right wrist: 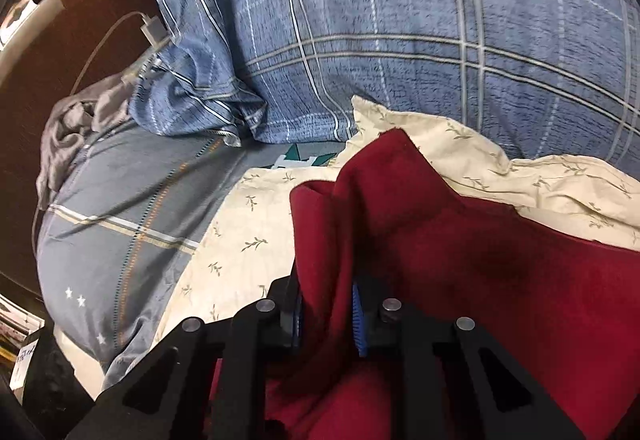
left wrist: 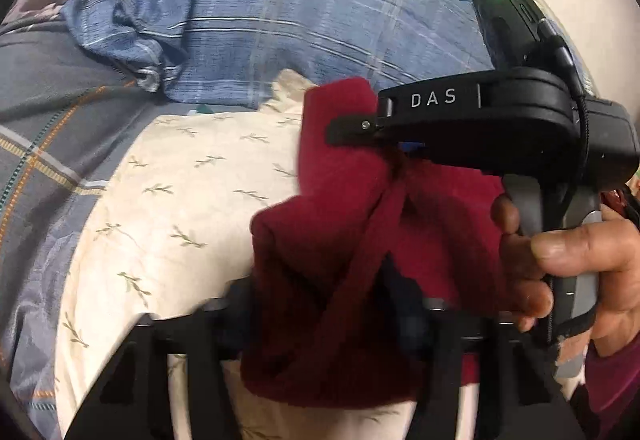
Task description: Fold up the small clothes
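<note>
dark red garment | bunched, lifted – apparently fleece | above cream sheet

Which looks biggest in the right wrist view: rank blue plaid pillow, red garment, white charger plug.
1. blue plaid pillow
2. red garment, close to the camera, so its rank is unsure
3. white charger plug, plainly smallest

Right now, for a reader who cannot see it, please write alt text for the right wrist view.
The right gripper pinches a fold of a dark red cloth between its fingers, above a cream sheet with small leaf prints. Behind lies a blue plaid pillow.
</note>
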`<move>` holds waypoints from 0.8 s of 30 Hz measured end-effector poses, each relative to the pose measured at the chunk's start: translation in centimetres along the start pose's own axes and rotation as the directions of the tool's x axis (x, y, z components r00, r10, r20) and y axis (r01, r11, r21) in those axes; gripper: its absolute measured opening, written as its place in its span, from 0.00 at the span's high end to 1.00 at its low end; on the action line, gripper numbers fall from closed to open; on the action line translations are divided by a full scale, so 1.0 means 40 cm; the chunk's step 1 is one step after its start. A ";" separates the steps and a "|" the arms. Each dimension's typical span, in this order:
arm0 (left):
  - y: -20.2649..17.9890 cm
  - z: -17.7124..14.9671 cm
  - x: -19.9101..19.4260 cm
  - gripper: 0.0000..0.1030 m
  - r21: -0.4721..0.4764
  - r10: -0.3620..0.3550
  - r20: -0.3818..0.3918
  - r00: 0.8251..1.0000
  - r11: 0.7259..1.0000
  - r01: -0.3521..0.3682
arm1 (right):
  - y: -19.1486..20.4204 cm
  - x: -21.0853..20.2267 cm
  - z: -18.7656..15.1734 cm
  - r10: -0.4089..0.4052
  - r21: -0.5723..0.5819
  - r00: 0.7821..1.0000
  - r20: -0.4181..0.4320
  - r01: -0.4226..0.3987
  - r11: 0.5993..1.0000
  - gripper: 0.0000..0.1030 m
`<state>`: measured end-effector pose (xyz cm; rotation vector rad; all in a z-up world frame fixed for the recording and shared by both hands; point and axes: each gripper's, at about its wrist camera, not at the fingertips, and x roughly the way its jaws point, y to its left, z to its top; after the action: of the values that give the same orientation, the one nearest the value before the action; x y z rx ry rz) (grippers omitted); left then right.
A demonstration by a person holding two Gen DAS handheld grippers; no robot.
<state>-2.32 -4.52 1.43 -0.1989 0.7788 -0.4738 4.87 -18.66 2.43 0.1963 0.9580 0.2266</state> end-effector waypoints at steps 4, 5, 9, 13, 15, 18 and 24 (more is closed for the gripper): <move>-0.012 -0.003 -0.027 0.73 0.001 -0.008 0.026 1.000 1.000 0.008 | -0.043 -0.045 -0.022 0.034 0.042 0.999 0.026 -0.035 0.998 0.83; -0.017 -0.004 -0.032 0.74 -0.001 -0.008 0.028 1.000 1.000 0.008 | -0.052 -0.054 -0.026 0.040 0.051 0.999 0.028 -0.042 0.998 0.83; -0.040 -0.010 -0.046 0.75 0.028 0.038 0.042 0.998 0.999 -0.039 | -0.075 -0.078 -0.037 0.040 0.073 0.999 0.033 -0.042 0.996 0.83; -0.046 -0.023 -0.059 0.75 0.042 0.055 0.041 0.998 0.998 -0.057 | -0.082 -0.089 -0.050 0.030 0.082 0.999 0.035 -0.032 0.996 0.83; -0.049 -0.026 -0.069 0.76 0.037 0.055 0.040 0.998 0.998 -0.056 | -0.081 -0.095 -0.052 0.027 0.080 0.999 0.038 -0.030 0.996 0.83; -0.057 -0.029 -0.079 0.77 0.035 0.057 0.041 0.998 0.998 -0.058 | -0.080 -0.108 -0.056 0.025 0.074 0.999 0.048 -0.028 0.997 0.83; -0.128 -0.036 -0.112 0.79 0.072 0.039 0.046 0.998 0.997 -0.042 | -0.099 -0.181 -0.063 0.030 0.066 0.996 0.081 -0.036 0.997 0.83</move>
<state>-7.84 -6.87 5.00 -0.1254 0.7192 -0.4573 -0.80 -24.31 5.64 0.2813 0.8835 0.2156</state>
